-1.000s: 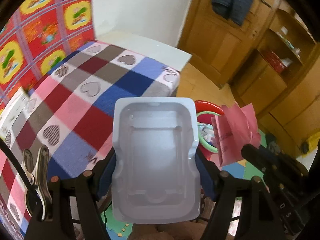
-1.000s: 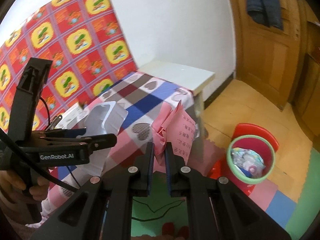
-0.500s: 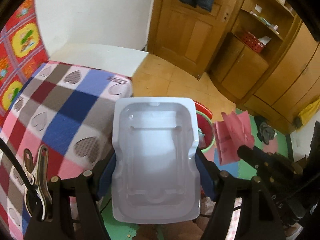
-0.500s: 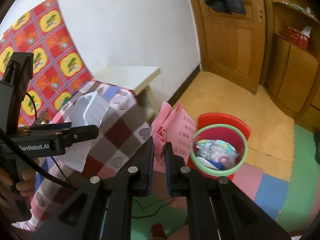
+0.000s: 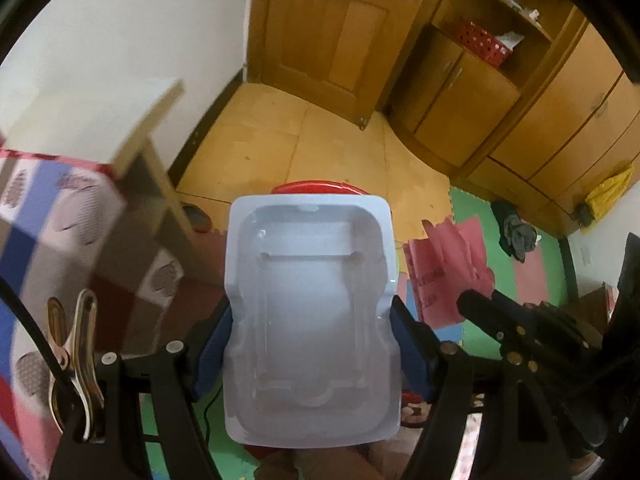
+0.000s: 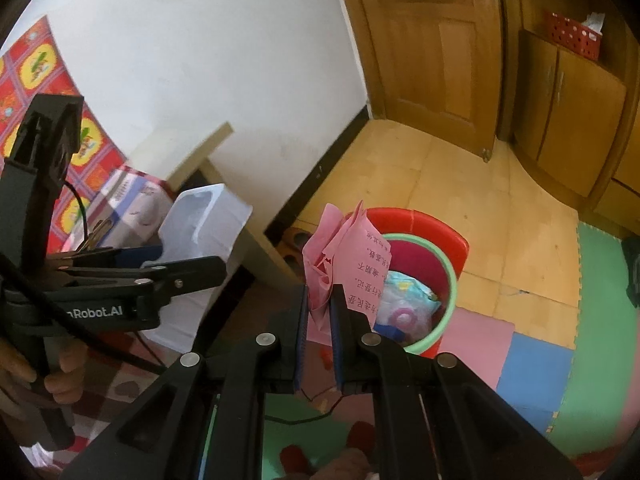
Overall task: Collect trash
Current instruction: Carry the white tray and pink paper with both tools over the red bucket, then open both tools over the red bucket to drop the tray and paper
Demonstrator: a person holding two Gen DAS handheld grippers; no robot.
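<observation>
While both grippers hang above the floor, the landmark for everything is the red bin (image 6: 430,240) with its green-rimmed liner (image 6: 448,292), which stands on the tan floor at the edge of the coloured foam mats (image 6: 536,372) and already holds crumpled wrappers (image 6: 404,300). Left of the bin, the table with the checked heart cloth (image 5: 52,248) juts out from the white wall, and well beyond the bin the wooden door (image 6: 436,52) and cabinets (image 6: 572,104) close off the room. Nearer than the bin in the left wrist view, the white plastic tray (image 5: 310,320) is held flat-on to the camera and covers nearly all of the bin, leaving only a strip of red rim (image 5: 320,189) above its top edge; the left gripper (image 5: 312,344) has its blue-padded fingers (image 5: 212,344) pressed against the tray's two long sides, clamping it. Right of the tray, and in front of the bin's left rim in the right wrist view, the crumpled pink paper (image 6: 344,256) with printed characters stands upright, pinched at its lower end by the right gripper (image 6: 319,312), whose fingers are drawn nearly together on it
</observation>
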